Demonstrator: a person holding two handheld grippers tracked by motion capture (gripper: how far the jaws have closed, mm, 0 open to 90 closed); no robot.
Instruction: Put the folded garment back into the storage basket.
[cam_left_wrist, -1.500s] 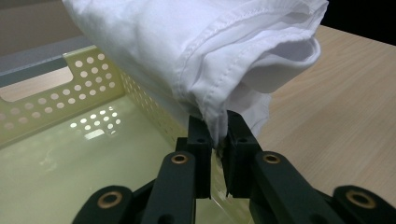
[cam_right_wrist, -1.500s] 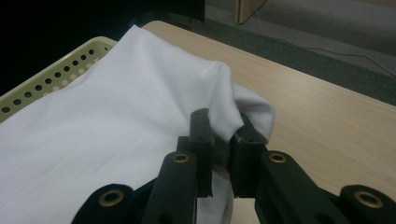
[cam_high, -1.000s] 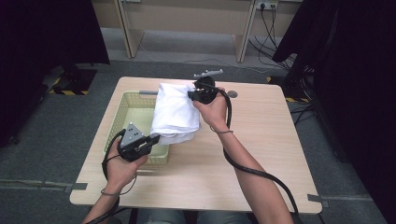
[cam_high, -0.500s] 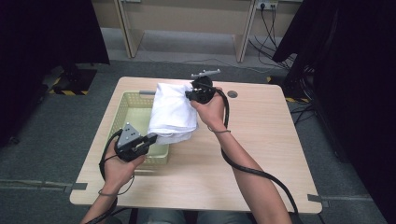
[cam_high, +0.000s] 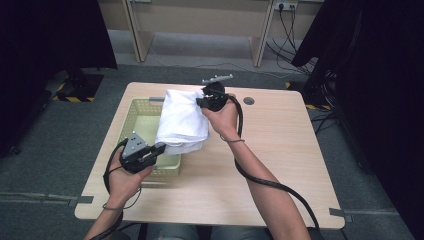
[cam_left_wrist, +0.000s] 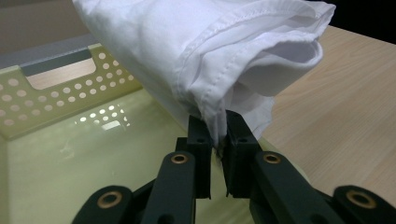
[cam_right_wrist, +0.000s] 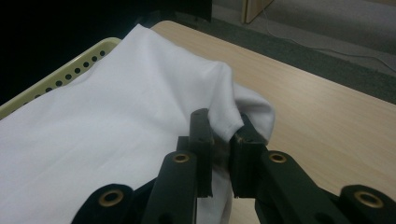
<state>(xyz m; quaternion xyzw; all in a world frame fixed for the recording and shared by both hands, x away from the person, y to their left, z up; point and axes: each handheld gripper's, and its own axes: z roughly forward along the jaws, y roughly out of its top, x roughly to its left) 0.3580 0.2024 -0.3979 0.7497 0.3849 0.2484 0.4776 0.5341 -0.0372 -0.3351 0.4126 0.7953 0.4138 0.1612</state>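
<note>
Folded white cloth (cam_high: 181, 120) held over the yellow basket (cam_high: 131, 116) by both grippers.

The left gripper (cam_left_wrist: 217, 135) and right gripper (cam_right_wrist: 223, 129) each pinch only a thin edge; probably the fold slips loose and opens beside the basket.

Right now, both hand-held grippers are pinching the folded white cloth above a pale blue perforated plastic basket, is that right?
Not quite: the perforated plastic basket is pale yellow, not blue, as the high view shows. The left hand-held gripper and right hand-held gripper do both pinch the folded white cloth above it.
</note>
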